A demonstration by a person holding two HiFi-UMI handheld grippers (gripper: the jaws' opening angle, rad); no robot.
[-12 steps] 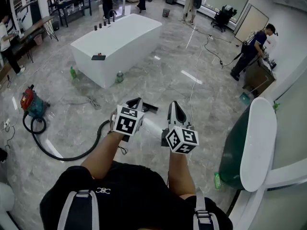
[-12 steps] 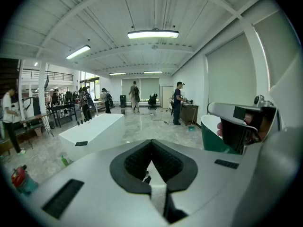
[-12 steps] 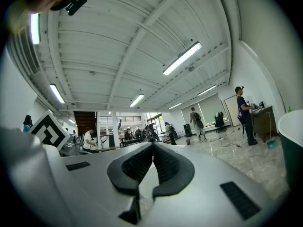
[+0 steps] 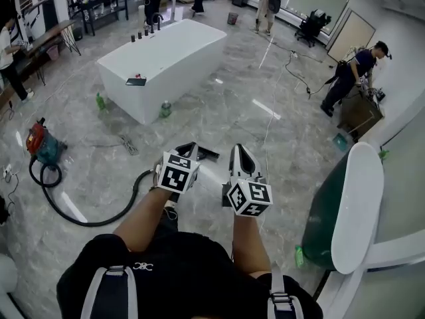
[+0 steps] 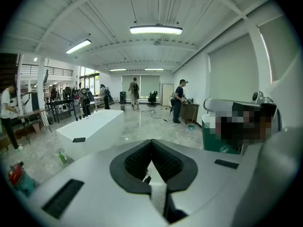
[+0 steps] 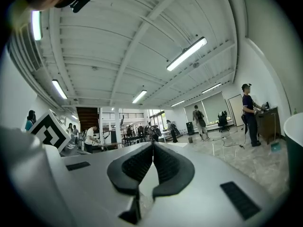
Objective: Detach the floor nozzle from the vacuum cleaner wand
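While you stand on the grey floor (image 4: 226,105), the red vacuum cleaner (image 4: 40,140) sits far off to your left. Its black hose (image 4: 135,189) curls over the floor toward your left gripper (image 4: 188,145). Farther back is a big white desk (image 4: 176,48) with a small black thing (image 4: 136,80) lying on top.

Your left gripper tips a little down. Its jaws are pressed together and hold nothing. The black floor nozzle (image 4: 208,153) lies on the floor just past the tip of that gripper, between your two grippers. I cannot tell if the gripper touches it.

Your right gripper (image 4: 240,149) is held flat, close beside the left one. Its jaws are closed tight too, with nothing in them. Far to your right stands a big green and white thing (image 4: 352,205).
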